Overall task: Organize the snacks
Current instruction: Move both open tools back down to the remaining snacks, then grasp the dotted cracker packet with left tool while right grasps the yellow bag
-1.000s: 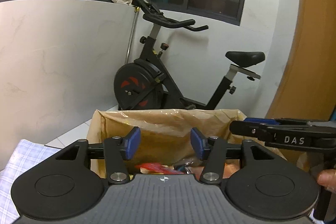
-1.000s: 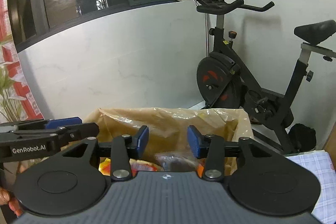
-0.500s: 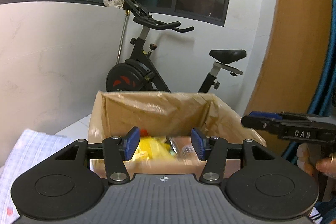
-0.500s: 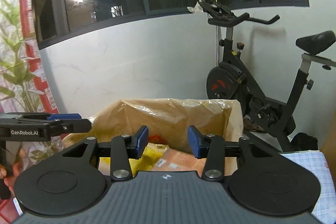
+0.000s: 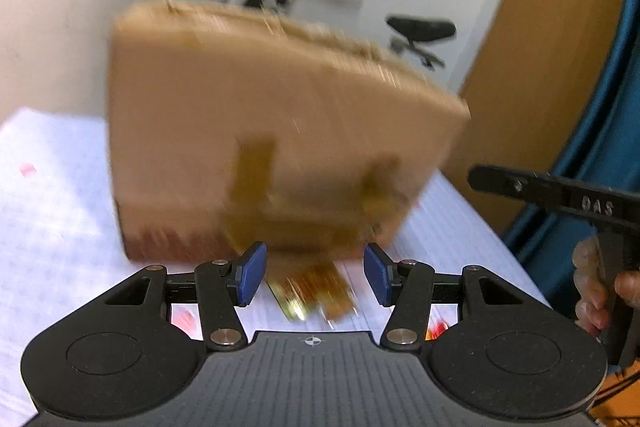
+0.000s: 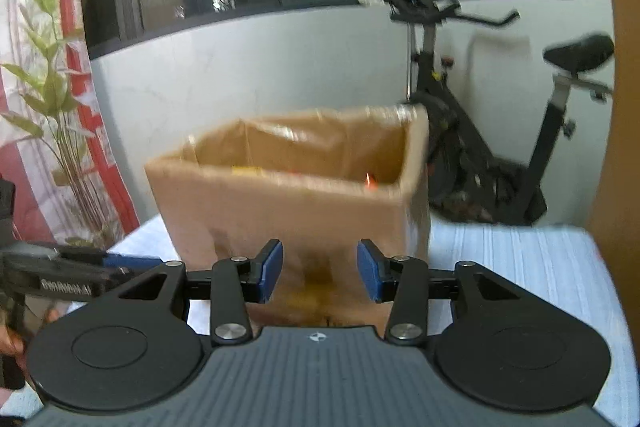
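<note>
An open cardboard box (image 5: 280,131) stands on a table under a pale checked cloth (image 5: 60,227). In the right wrist view its open top shows yellow and red snack packets (image 6: 246,169) inside. A brown-gold snack packet (image 5: 312,287) lies on the cloth at the foot of the box. My left gripper (image 5: 314,275) hovers open just above that packet, its blue pads apart and touching nothing. My right gripper (image 6: 319,277) is open too and faces the box's front wall from a short way off. Each gripper shows at the edge of the other's view: the right gripper (image 5: 500,183) and the left gripper (image 6: 132,263).
An exercise bike (image 6: 480,147) stands behind the table on the right, below dark windows. A potted plant (image 6: 52,107) is at the left. A wooden panel (image 5: 540,47) and a blue curtain rise on the right. Small red bits (image 5: 436,329) lie on the cloth.
Both grippers have drawn back from over the box and sunk. The box's inside has dropped out of the left view, which now shows its front wall and the packet on the cloth.
</note>
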Demonstrator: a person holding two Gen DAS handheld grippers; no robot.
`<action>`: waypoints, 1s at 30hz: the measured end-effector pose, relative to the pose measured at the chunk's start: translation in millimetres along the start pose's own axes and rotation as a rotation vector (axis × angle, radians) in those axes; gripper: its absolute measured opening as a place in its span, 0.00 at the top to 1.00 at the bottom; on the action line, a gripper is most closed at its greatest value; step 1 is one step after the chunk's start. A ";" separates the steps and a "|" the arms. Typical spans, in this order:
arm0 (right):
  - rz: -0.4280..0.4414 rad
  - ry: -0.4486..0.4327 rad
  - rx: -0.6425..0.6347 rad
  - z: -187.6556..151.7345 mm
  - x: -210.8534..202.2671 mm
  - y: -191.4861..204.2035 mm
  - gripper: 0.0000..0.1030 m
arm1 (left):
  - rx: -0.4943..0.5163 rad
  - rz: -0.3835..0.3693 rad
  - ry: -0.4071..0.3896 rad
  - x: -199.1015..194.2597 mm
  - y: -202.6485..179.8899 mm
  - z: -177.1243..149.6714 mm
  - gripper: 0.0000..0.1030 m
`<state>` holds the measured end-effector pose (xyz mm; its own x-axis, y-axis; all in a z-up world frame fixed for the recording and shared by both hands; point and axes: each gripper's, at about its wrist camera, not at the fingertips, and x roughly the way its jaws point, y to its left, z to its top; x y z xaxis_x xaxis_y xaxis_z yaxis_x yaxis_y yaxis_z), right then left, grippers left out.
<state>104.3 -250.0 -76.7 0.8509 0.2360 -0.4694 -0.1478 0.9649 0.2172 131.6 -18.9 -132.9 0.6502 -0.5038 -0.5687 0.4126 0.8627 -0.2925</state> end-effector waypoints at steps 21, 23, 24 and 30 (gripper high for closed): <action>-0.158 0.204 0.088 -97.9 0.7 -27.1 0.56 | 0.213 -0.077 0.288 56.2 -69.0 -75.2 0.45; -0.164 0.212 0.101 -103.2 -0.3 -30.5 0.56 | 0.228 -0.075 0.307 62.5 -74.0 -75.2 0.45; -0.163 0.216 0.106 -105.6 -0.1 -31.5 0.56 | 0.233 -0.076 0.316 63.9 -74.1 -76.6 0.45; -0.143 0.221 0.116 -111.7 4.7 -29.0 0.56 | 0.274 -0.083 0.348 69.7 -80.0 -83.0 0.45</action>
<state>56.2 -264.0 -180.8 0.7264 0.1301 -0.6749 0.0356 0.9735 0.2259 91.0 -119.3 -212.9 0.3738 -0.4852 -0.7905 0.6386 0.7527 -0.1600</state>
